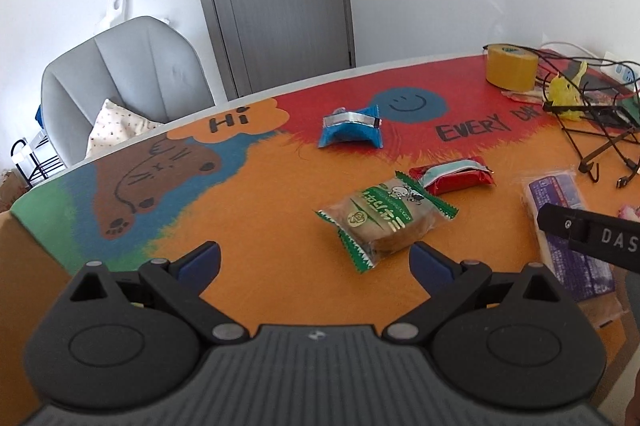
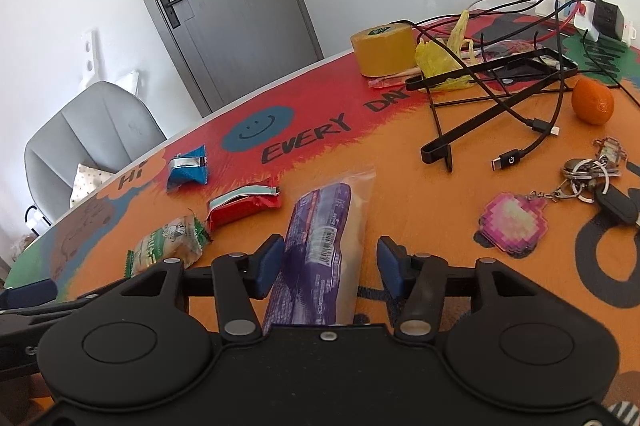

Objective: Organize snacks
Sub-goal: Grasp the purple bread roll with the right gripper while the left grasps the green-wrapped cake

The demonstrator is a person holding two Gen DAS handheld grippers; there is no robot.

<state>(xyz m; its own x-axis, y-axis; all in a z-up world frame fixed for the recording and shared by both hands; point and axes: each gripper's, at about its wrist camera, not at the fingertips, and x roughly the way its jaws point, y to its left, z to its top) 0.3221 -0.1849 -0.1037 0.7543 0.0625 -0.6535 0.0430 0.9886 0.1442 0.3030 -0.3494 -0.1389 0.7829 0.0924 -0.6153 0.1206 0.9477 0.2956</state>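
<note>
Several wrapped snacks lie on the colourful tablecloth (image 1: 260, 185). My right gripper (image 2: 331, 264) is open around a long purple packet (image 2: 320, 226), which rests on the table; the left pad is at its edge and the right pad stands apart from it. The same purple packet (image 1: 560, 193) shows at the right of the left wrist view. My left gripper (image 1: 316, 260) is open and empty, just in front of a green-wrapped cake (image 1: 384, 218). Beyond it lie a red packet (image 1: 452, 177) and a blue packet (image 1: 352, 127).
At the back right stand a yellow tape roll (image 2: 384, 49), a black wire stand (image 2: 492, 77) and tangled cables. An orange (image 2: 592, 101), keys (image 2: 592, 177) and a pink keychain (image 2: 512, 222) lie to the right. A grey chair (image 1: 120, 77) stands beyond the far table edge.
</note>
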